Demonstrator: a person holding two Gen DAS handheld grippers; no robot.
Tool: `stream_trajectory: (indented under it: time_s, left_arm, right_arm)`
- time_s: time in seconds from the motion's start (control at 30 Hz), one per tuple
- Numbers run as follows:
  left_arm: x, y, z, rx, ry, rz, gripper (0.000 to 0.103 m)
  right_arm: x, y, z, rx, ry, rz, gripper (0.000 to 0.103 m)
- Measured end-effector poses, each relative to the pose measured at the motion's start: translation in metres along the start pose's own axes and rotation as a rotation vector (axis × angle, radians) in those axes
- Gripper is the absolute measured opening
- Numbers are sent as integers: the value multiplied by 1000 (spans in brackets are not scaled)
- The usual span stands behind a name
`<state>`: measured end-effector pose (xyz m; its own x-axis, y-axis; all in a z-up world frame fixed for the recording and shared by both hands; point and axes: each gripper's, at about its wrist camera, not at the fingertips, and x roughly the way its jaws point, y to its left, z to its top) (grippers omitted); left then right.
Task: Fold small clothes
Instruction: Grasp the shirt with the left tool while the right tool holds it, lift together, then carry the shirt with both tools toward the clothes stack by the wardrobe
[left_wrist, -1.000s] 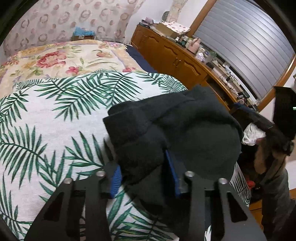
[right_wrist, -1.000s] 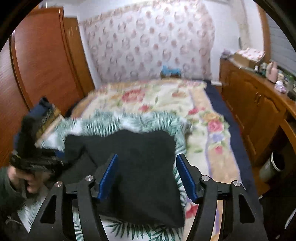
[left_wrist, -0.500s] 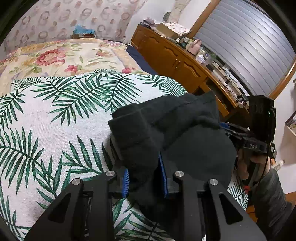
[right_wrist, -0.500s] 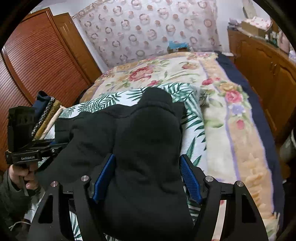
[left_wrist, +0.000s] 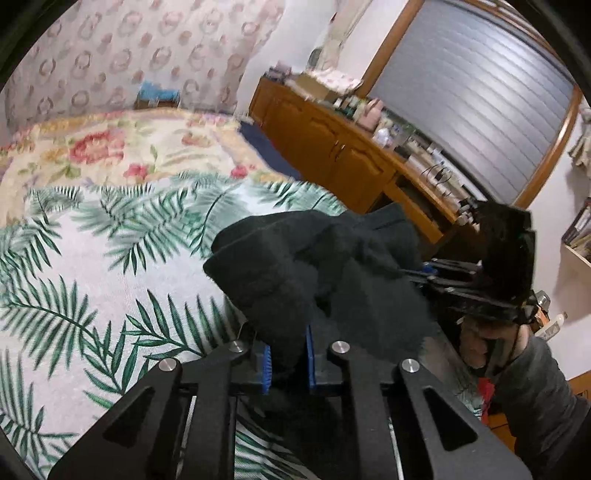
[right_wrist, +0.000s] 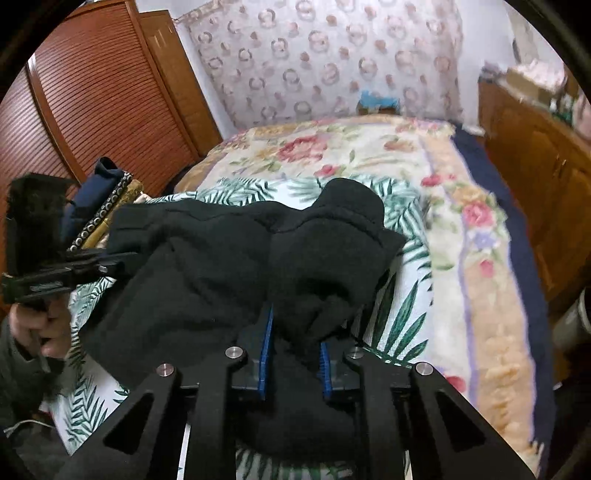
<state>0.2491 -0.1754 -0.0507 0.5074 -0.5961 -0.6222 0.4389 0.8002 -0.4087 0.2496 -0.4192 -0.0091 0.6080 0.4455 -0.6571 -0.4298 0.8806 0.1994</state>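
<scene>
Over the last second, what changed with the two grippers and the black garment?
Both grippers closed on the black garment: the left gripper went from wide open to pinching a bunched fold, and the right gripper closed last. The cloth gathered and rose into humps between them. The palm-leaf cloth and floral bedspread beneath stayed put.

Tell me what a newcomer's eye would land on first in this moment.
The black fleece garment fills the middle of both views, bunched up over the palm-leaf cloth. Both grippers pinch it: left gripper and right gripper, blue-padded fingers closed on fabric. Behind lies the floral bedspread.
</scene>
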Motion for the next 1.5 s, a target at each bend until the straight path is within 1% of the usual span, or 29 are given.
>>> stream_trajectory:
  time_s: [0.03,0.13,0.2,0.3,0.43,0.57,0.63,0.7,0.77,0.9,1.03,1.13,1.17,1.23,1.33,1.4,1.5]
  left_arm:
    - [-9,-5,1,10,-19,-8,14]
    - [-36,-18,3,45,-76,-24,14]
    - [-58,-25,4,67,-120,-31,14]
    - [-86,-25,4,75,-171,-37,14]
    - [-121,-7,3,62,-226,-12,14]
    - [-157,21,-6,33,-277,47,14]
    - [-183,41,-11,12,-311,92,14]
    - [-201,54,-17,-4,-338,128,14]
    - [-228,73,-25,-30,-376,176,14]
    - [-270,106,-37,-83,-445,254,14]
    - [-299,137,-50,-142,-500,318,14]
    - [-311,161,-62,-199,-526,349,14]
    - [-313,168,-66,-215,-527,357,14]
    - [-312,185,-76,-257,-522,389,13]
    - [-303,212,-88,-315,-497,432,14]
    - [-298,223,-94,-338,-475,458,14]
    - [-285,231,-98,-337,-431,502,14]
  right_arm:
    - [-7,5,1,-7,-23,-19,20]
    - [-24,16,3,-23,-87,-39,19]
    - [-35,27,6,-39,-125,-43,19]
    - [-48,45,12,-73,-162,-38,19]
    - [-51,76,24,-129,-192,-7,19]
    - [-37,115,41,-204,-211,48,19]
    - [-25,138,52,-244,-213,81,19]
    - [-9,161,65,-286,-213,118,19]
    - [8,188,79,-330,-216,154,19]
    - [46,234,115,-401,-228,234,19]
    - [87,274,152,-464,-231,295,19]
    - [127,301,179,-518,-218,331,19]
    - [148,296,190,-533,-212,338,19]
    - [179,307,205,-566,-194,349,19]
    - [222,326,217,-619,-164,350,19]
    - [256,333,224,-616,-125,345,19]
    - [291,326,234,-565,-92,360,22]
